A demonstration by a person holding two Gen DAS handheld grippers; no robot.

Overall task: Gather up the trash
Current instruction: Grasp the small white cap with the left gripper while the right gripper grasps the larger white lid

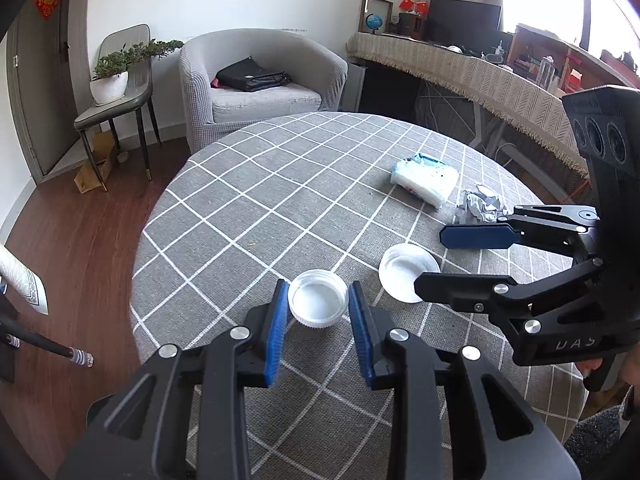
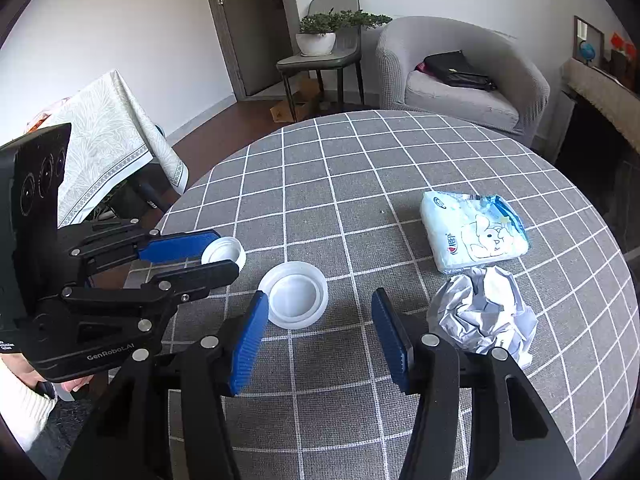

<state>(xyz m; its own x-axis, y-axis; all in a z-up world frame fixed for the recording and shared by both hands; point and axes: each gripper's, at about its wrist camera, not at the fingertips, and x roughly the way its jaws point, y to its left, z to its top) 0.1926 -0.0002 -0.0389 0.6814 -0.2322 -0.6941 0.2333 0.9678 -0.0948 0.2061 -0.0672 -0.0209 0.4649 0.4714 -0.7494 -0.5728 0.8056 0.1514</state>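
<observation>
Flanking white cap (image 1: 318, 303) lower centre, left gripper (image 1: 319, 300) pads apart, untouching; right gripper (image 2: 320, 312) apart beside lid (image 2: 295, 295).

Checked table (image 2: 360, 168) (caps (image 2: 298, 294), tissues (image 2: 472, 232), paper (image 2: 484, 312))

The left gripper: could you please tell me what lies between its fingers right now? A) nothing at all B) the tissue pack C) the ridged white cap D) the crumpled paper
C: in the left wrist view the ridged white cap sits on the table between the blue pads of the left gripper, while the crumpled paper and tissue pack lie farther off.
</observation>
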